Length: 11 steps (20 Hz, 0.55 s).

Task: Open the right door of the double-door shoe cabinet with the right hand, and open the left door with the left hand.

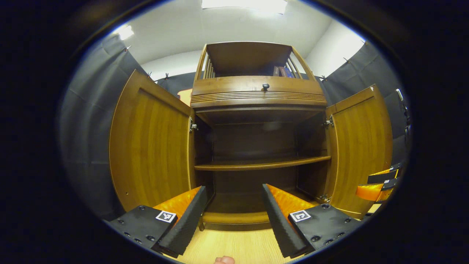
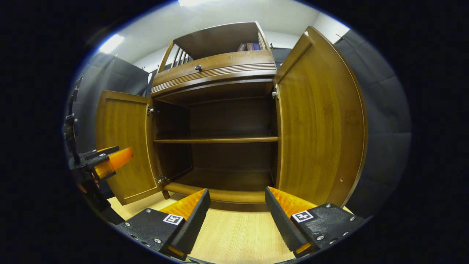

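left door (image 1: 150,146) swung wide, right door (image 2: 318,124) too | left gripper (image 1: 234,220) and right gripper (image 2: 236,216) gaping, holding nothing | shoe cabinet (image 2: 220,139) dead ahead of both, looks done tbh
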Motion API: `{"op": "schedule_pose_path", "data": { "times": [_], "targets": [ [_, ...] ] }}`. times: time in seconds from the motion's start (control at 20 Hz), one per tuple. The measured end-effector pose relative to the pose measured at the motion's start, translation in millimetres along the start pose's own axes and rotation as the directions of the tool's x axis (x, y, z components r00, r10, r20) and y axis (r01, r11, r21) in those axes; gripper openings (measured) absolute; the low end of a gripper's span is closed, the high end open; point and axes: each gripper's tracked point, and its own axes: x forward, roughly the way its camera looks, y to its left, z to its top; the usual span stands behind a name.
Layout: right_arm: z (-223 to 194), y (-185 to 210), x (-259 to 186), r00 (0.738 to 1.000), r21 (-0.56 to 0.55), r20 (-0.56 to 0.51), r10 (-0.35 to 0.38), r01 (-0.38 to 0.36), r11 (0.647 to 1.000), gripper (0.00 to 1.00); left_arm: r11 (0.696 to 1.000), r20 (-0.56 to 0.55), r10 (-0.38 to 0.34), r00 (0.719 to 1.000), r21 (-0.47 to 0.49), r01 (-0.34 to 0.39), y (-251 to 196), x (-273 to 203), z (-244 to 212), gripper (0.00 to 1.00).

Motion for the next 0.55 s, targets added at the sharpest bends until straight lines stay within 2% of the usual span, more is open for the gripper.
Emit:
{"op": "schedule_pose_path", "data": {
  "times": [0.45, 0.5, 0.55],
  "targets": [
    [22.5, 1.3, -4.4, 0.997, -0.025, 0.073, -0.01, 0.012, 1.0, 0.92, 1.0, 0.013, 0.005, 1.0, -0.018, -0.004, 0.4, -2.5, 7.0, 0.94],
    [23.4, 3.0, -5.3, 0.997, -0.028, 0.076, -0.007, 0.009, 1.0, 0.98, 1.0, 0.01, 0.002, 1.0, -0.019, -0.002, 0.7, -2.5, 5.7, 0.94],
    [23.1, 4.0, -6.4, 0.997, -0.033, 0.076, -0.004, 0.006, 0.999, 0.98, 1.0, 0.008, 0.004, 1.0, -0.021, -0.003, 0.4, -2.7, 4.7, 0.94]
  ]
}}
